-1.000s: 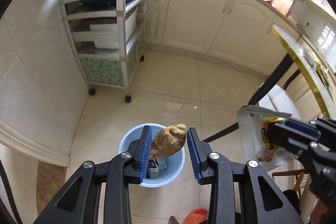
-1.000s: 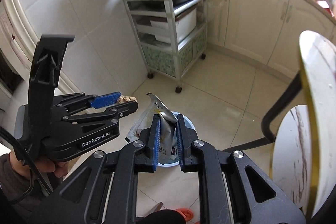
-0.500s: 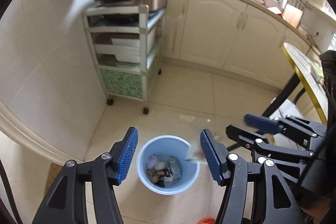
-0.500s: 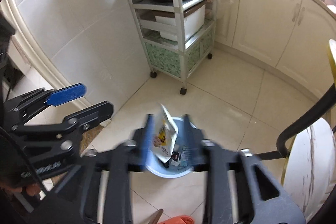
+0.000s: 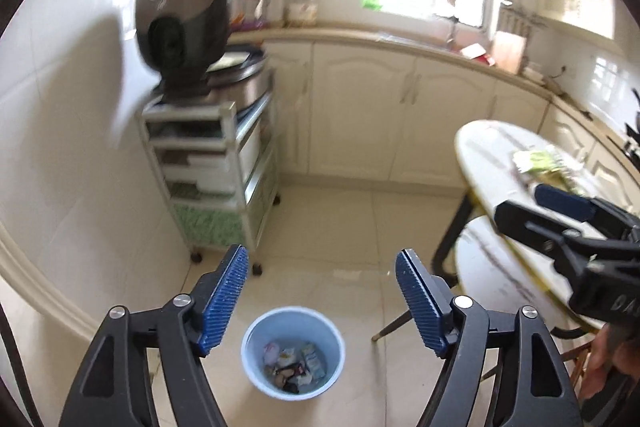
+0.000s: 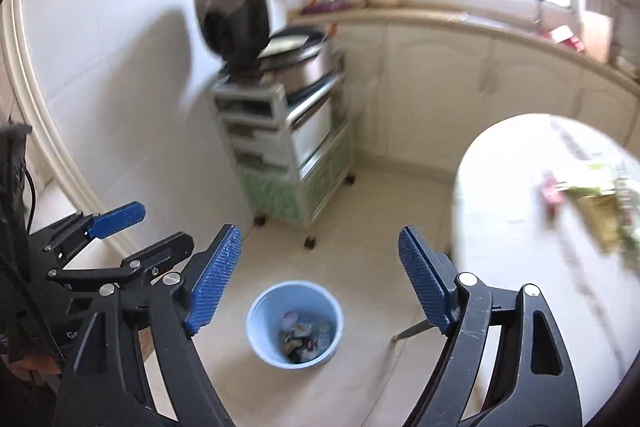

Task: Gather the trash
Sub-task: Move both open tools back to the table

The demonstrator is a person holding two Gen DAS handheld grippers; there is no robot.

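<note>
Trash in one bin

floor: glossy cream tile | bin: smooth pale-blue plastic | fingers: ribbed blue pads on matt black plastic | surface: glossy marble-look top | cooker: brushed metal

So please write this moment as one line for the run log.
left gripper: just opened, jaws empty | right gripper: just opened, jaws empty | blue bin: on floor, holds trash | table: litter left
</note>
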